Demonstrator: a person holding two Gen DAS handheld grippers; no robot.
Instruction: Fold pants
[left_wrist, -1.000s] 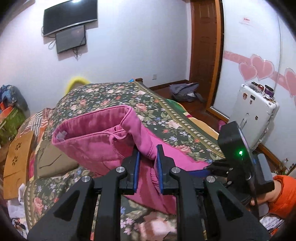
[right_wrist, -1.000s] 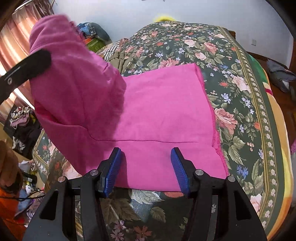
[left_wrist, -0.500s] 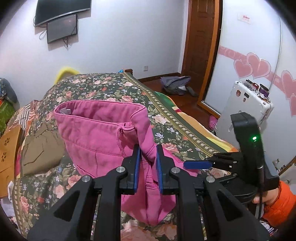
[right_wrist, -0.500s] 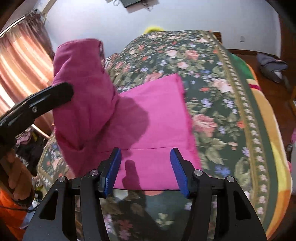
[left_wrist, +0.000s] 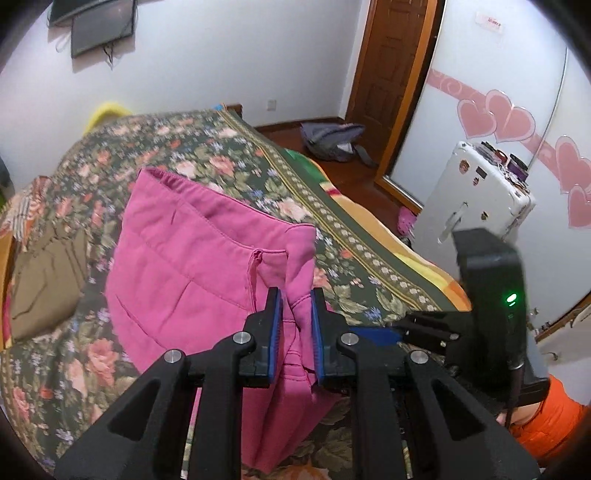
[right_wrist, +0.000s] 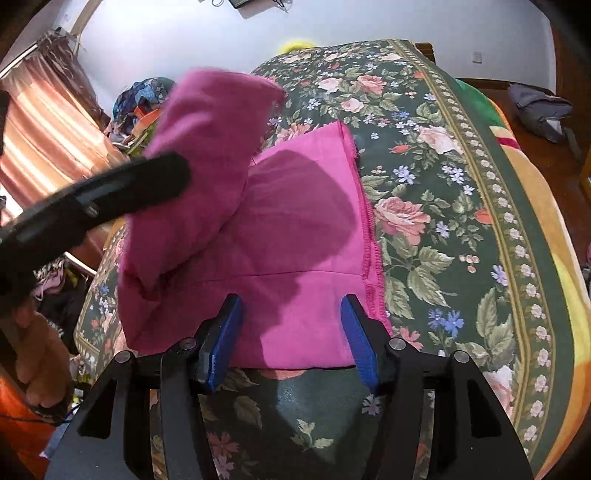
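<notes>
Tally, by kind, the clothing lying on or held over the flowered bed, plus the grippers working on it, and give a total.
Pink pants: 1
Brown garment, folded at the bed's left side: 1
Grippers: 2, left gripper clamped on the pants' waist, right gripper open over the flat part
Total: 4

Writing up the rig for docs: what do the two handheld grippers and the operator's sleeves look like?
Both the left gripper and the right gripper are matte black plastic, with triangular cut-out linkages, silver pivot screws and ribbed blue pads. A black box on the right unit shows a green LED, with a thin black cable. Sleeves are orange.
</notes>
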